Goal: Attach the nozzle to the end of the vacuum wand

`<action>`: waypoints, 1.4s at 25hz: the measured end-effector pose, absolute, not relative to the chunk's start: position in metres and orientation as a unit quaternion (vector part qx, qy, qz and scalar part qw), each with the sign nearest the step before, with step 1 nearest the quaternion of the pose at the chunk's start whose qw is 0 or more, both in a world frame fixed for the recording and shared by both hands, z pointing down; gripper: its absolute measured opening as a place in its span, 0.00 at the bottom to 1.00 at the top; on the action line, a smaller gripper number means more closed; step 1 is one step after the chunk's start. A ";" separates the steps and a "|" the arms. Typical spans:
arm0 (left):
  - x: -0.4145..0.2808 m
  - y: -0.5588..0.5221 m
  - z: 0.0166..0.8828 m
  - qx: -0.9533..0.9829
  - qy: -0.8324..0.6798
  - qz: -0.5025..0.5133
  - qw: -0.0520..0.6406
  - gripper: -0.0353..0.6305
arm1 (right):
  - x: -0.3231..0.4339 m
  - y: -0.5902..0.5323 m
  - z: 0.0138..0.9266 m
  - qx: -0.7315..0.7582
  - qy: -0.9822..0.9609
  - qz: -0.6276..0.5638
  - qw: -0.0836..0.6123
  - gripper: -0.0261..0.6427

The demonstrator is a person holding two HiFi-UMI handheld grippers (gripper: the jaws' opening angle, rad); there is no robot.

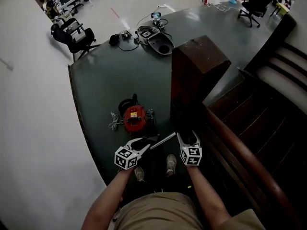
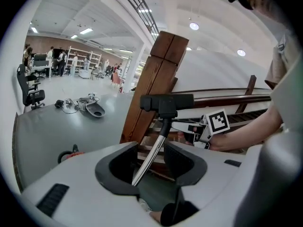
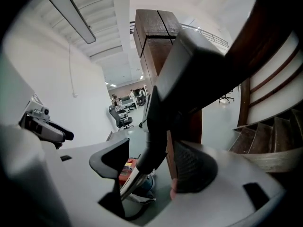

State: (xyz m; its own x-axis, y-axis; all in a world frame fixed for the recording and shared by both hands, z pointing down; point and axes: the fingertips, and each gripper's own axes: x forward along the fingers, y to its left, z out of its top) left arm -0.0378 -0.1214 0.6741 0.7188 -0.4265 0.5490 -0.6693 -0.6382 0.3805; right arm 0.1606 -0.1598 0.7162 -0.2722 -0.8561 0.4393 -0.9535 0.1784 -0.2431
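Two grippers busy: our left gripper (image 1: 145,143) clamps wand (image 1: 163,141); right gripper (image 1: 188,139) gapes loose around nozzle (image 2: 166,103), wand's 2 o'clock end.

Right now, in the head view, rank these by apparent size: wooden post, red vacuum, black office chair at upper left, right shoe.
1. wooden post
2. red vacuum and office chair: they look about alike, and the chair is farther off, so unranked
3. right shoe
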 end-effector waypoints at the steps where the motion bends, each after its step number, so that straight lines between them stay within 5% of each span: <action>1: -0.042 -0.121 0.668 0.883 -0.311 0.201 0.287 0.29 | 0.160 -0.157 0.713 0.595 -0.761 0.239 0.102 0.46; 8: -0.099 -0.114 0.609 0.884 -0.365 0.145 0.254 0.29 | 0.160 -0.114 0.653 0.614 -0.751 0.213 0.113 0.46; 20: -0.234 -0.081 0.458 0.903 -0.408 0.016 0.132 0.29 | 0.086 -0.042 0.417 0.621 -0.776 0.109 0.009 0.45; 27: -0.273 -0.042 0.415 0.909 -0.391 -0.019 0.145 0.29 | 0.022 0.009 0.338 0.588 -0.806 0.059 -0.015 0.45; 35: -0.271 0.027 0.373 0.904 -0.416 -0.047 0.090 0.29 | -0.028 0.081 0.311 0.512 -0.847 -0.135 0.048 0.44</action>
State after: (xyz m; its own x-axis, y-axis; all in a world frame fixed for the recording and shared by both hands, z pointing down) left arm -0.2709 0.0267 0.3731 0.6490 -0.7607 -0.0102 -0.7439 -0.6373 0.2014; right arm -0.0277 0.0810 0.3108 -0.4709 -0.8804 -0.0566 -0.8545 0.4392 0.2774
